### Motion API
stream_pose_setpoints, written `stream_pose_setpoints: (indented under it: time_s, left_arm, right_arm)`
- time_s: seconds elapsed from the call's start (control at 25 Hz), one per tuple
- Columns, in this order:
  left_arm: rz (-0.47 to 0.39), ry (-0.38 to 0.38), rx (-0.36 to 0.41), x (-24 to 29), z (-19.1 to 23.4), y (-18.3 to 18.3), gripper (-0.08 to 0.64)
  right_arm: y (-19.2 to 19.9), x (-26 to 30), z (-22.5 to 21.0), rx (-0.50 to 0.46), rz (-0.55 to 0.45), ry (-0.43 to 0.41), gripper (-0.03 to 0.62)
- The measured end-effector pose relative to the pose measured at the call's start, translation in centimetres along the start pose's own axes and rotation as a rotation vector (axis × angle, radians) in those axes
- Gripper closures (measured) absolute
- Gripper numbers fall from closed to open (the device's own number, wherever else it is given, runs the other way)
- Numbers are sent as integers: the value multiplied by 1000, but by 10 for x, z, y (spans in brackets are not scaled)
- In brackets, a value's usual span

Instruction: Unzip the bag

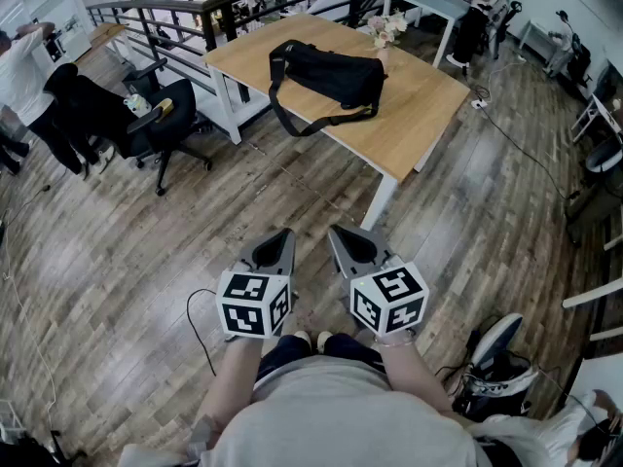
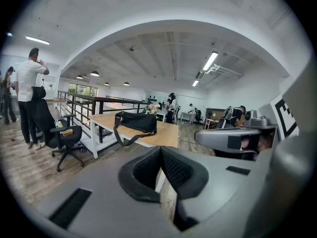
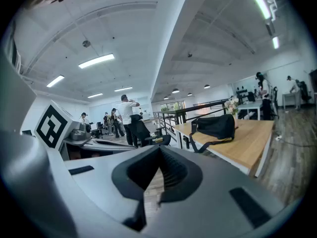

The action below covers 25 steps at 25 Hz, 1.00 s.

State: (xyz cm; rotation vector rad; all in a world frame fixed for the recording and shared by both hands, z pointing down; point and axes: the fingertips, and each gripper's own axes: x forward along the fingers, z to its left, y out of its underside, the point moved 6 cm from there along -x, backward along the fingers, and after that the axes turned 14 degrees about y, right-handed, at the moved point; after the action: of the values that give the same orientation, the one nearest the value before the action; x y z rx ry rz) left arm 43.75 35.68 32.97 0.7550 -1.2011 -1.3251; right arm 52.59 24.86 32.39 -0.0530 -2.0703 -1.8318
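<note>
The black fabric bag (image 1: 326,76) lies on its side on the light wooden tabletop (image 1: 421,105) of a white-legged table in the far middle of the scene. Its long black shoulder strap (image 1: 292,123) loops off the left end and hangs over the near edge of the top. The zip is too small to make out. A small bunch of pale flowers (image 1: 386,29) stands just beyond the bag's right end. The left gripper (image 1: 284,233) and the right gripper (image 1: 336,232) are held side by side at the near edge, low over the brown wood-plank floor (image 1: 136,251). Both are well apart from the table, with their grey tips aimed towards it. Each carries its black-and-white marker cube (image 1: 255,303) close to the person's hands. In the left gripper view the dark ribbed pads (image 2: 174,168) are pressed together with nothing between them, and the bag (image 2: 136,121) sits ahead, a little left. In the right gripper view the pads (image 3: 171,168) are likewise closed on nothing, with the bag (image 3: 214,126) off to the right. A black office chair (image 1: 161,125) stands on the floor left of the table, beside a black metal railing (image 1: 185,13). A person in a white shirt (image 1: 19,76) stands at the far left.
</note>
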Motion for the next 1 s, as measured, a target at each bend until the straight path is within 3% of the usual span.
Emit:
stream_pose_setpoints:
  time_s: [0.4,0.6,0.96,1.0]
  left_arm:
    - [9,81,-29,12,-22,12,543]
    - [-73,135,-38,13,-22,0,541]
    - [-88,25,-25,30,-24,4,540]
    - [-83,14,-27,32,-25,6,538]
  right_arm:
    - [9,-5,-8,-17,34,-20,588]
    - [6,-5,-22,38,-18,-26,584]
    - [17,-9,-54,29,15,-21,581]
    - [18,-8,-56,27,24,-32,555]
